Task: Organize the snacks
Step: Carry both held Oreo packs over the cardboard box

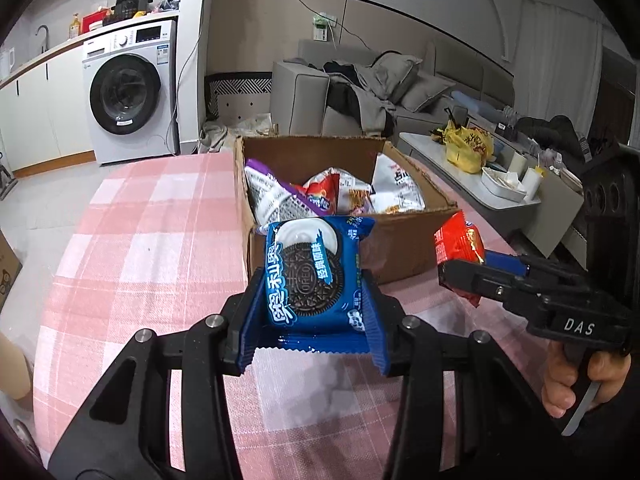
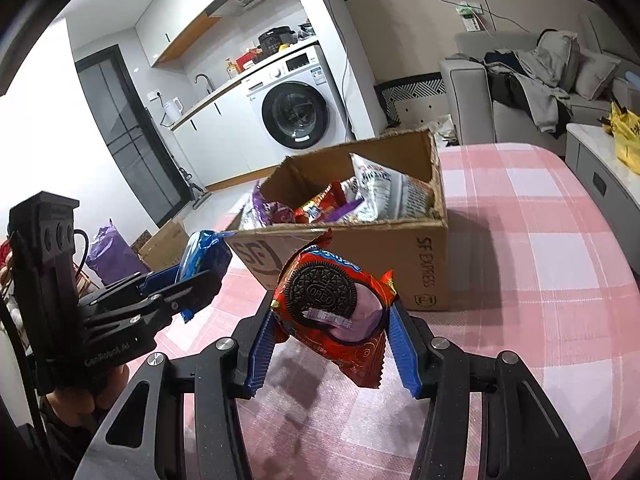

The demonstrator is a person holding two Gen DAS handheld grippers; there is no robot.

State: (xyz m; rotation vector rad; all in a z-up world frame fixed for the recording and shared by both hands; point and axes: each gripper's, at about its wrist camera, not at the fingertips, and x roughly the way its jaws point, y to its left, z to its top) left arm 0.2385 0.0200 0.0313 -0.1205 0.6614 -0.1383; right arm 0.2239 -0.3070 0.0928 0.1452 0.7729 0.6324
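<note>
My left gripper (image 1: pixel 310 296) is shut on a blue Oreo packet (image 1: pixel 310 276) and holds it above the pink checked tablecloth (image 1: pixel 140 240), just in front of the open cardboard box (image 1: pixel 400 252). My right gripper (image 2: pixel 332 316) is shut on a red Oreo packet (image 2: pixel 332 304), also above the cloth in front of the box (image 2: pixel 360 248). The box holds several snack bags (image 1: pixel 320 196). In the left wrist view the right gripper (image 1: pixel 460 272) is at the right with the red packet (image 1: pixel 458 240). In the right wrist view the left gripper (image 2: pixel 200 276) is at the left with the blue packet (image 2: pixel 204 252).
A washing machine (image 1: pixel 128 92) and kitchen counter stand beyond the table at the left. A grey sofa (image 1: pixel 360 88) with clothes is behind the box. A low white table (image 1: pixel 500 200) with a yellow bag (image 1: pixel 468 148) is at the right. Another carton (image 2: pixel 168 244) sits on the floor.
</note>
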